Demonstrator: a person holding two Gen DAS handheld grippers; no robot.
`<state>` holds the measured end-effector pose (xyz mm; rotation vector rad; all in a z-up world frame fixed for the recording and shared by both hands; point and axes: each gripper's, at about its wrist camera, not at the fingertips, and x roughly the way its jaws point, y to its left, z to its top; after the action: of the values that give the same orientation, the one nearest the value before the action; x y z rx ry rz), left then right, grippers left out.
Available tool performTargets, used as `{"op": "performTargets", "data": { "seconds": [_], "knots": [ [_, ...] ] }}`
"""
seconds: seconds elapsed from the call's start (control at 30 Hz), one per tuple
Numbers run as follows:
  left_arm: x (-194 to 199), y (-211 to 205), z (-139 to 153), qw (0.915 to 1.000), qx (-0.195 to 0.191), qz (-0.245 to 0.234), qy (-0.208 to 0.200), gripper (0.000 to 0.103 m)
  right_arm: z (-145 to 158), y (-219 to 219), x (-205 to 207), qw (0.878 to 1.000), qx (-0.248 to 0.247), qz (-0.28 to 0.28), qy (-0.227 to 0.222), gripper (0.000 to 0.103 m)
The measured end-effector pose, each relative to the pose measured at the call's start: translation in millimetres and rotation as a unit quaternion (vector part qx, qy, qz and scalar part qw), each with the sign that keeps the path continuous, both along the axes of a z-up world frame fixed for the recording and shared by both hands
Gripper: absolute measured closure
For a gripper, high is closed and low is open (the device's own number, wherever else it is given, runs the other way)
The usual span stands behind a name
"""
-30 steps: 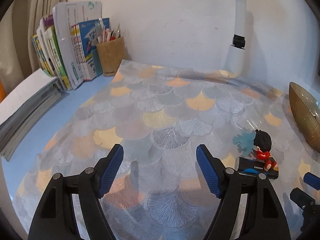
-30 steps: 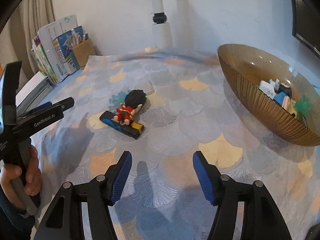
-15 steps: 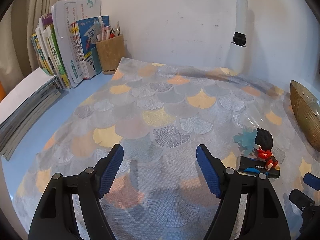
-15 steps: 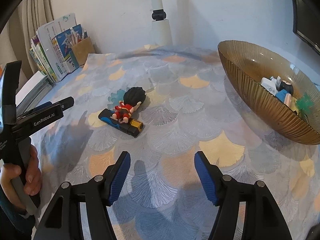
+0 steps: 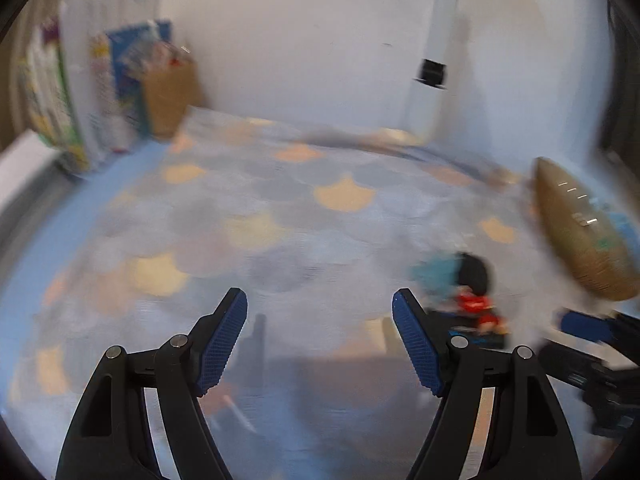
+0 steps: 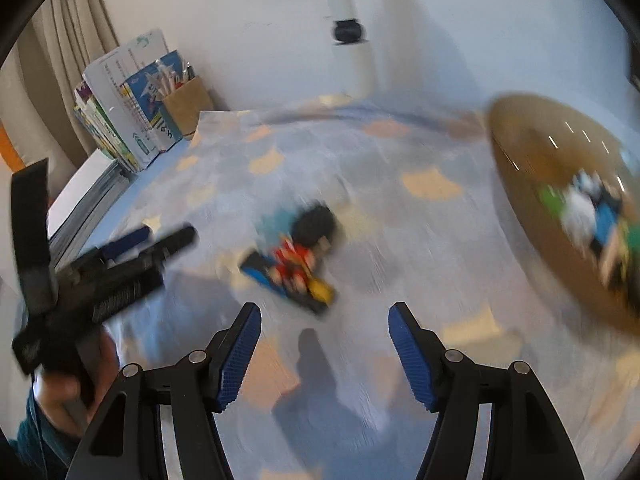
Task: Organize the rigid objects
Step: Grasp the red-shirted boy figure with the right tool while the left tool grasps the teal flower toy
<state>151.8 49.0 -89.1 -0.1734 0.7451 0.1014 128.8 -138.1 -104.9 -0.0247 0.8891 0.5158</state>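
On the scallop-patterned tablecloth (image 6: 420, 240), a small toy figure (image 6: 304, 248) with black hair and a red outfit is being found lying across a black, blue and yellow bar-shaped item (image 6: 288, 284); what that item is cannot be told through the blur. A pale blue shape (image 6: 276, 218) is being noted just beside the figure's head. Both views are being smeared by motion.

The right gripper (image 6: 324, 350) is being held above the cloth, its blue-padded fingers (image 6: 240, 352) parted, with nothing between them. The toy figure is being seen just beyond the fingertips, apart from both pads.

The left gripper (image 5: 320, 338) is likewise being held spread, nothing being gripped; bare cloth is being seen in its gap. In its view the toy figure (image 5: 474, 292) is being placed to the right of its right-hand finger (image 5: 416, 344), not touching it. The left gripper (image 6: 108, 276) is also being seen at the left edge of the right wrist view, grasped by a hand (image 6: 68, 392) with a dark teal sleeve.

An amber ribbed glass bowl (image 6: 532, 184) is being observed at the right, well apart from the figure, with several small blue, white and green items (image 6: 592, 216) lying in it. Upright books (image 6: 120, 116) and a tan pen holder (image 6: 188, 104) are being noted against the far wall.
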Motion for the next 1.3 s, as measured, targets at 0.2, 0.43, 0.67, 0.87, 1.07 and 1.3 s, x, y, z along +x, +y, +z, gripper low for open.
{"op": "performTargets", "data": {
  "seconds": [0.2,0.43,0.67,0.87,1.07,1.3],
  "knots": [
    [30,7,3,0.9946,-0.063,-0.076,0.033,0.035,-8,40,40,0.999,-0.008,0.015,0.031,0.05],
    [42,5,3,0.9923,-0.06,-0.101,0.038,0.035,-23,46,59,0.998,-0.009,0.02,0.056,0.058],
    [54,-22,-3,0.9858,-0.058,-0.145,0.061,0.035,-20,20,54,0.999,-0.017,0.013,0.044,0.073],
    [71,-60,-12,0.9806,-0.012,-0.177,0.083,0.052,-21,-18,46,0.998,-0.035,0.005,0.045,0.073],
    [76,-62,-17,0.9795,-0.019,-0.178,0.092,0.06,-25,-27,53,0.998,-0.019,-0.004,0.055,0.061],
    [70,-61,-17,0.9824,-0.011,-0.168,0.08,0.063,-25,-9,52,0.998,-0.056,-0.007,0.023,0.072]
  ]
}}
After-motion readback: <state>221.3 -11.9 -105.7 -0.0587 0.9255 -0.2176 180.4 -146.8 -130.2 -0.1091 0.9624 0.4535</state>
